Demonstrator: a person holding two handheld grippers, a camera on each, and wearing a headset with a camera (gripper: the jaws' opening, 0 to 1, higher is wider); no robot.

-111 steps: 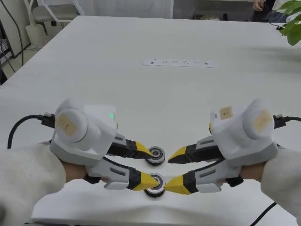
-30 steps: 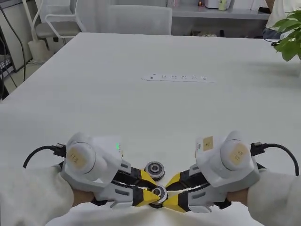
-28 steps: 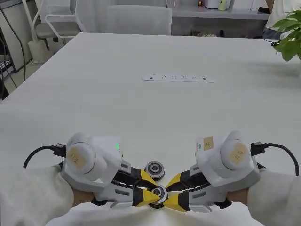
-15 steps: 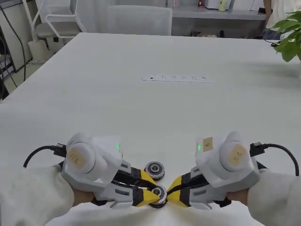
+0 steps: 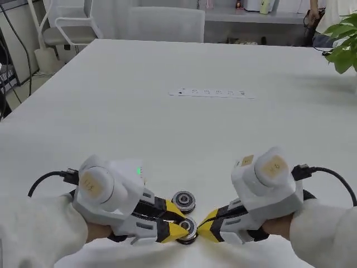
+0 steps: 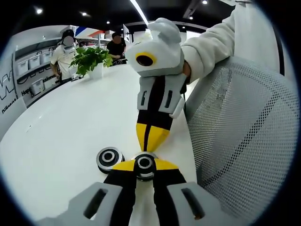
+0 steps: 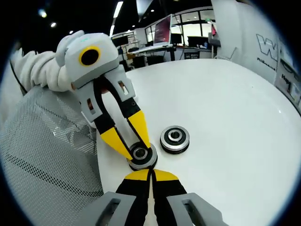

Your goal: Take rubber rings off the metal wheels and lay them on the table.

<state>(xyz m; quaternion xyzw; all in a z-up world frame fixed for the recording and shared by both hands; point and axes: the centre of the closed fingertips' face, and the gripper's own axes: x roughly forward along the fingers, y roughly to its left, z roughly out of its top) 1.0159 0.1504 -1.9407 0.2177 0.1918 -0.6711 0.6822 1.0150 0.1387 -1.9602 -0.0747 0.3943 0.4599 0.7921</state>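
**Left tool clamped on a wheel, right tool at its rim**

A small round metal wheel [image 5: 187, 228], shiny at the hub and banded by a black rubber ring [image 7: 154, 157], is seen lying flat on the smooth white bench [image 5: 167, 128], bore turned upward. It is clamped between the yellow tips of the left tool [image 5: 177, 220], narrowly parted. The right tool [image 5: 202, 226] is pressed fully together, its tips touching that wheel's rim from the opposite side. A second matching wheel [image 5: 183, 200] is laid flat just beyond the first.

Near wheel [image 5: 187, 227] & far wheel [image 5: 183, 200], both metal w/ black rubber rings on, lie flat, just apart on table [image 5: 167, 123].
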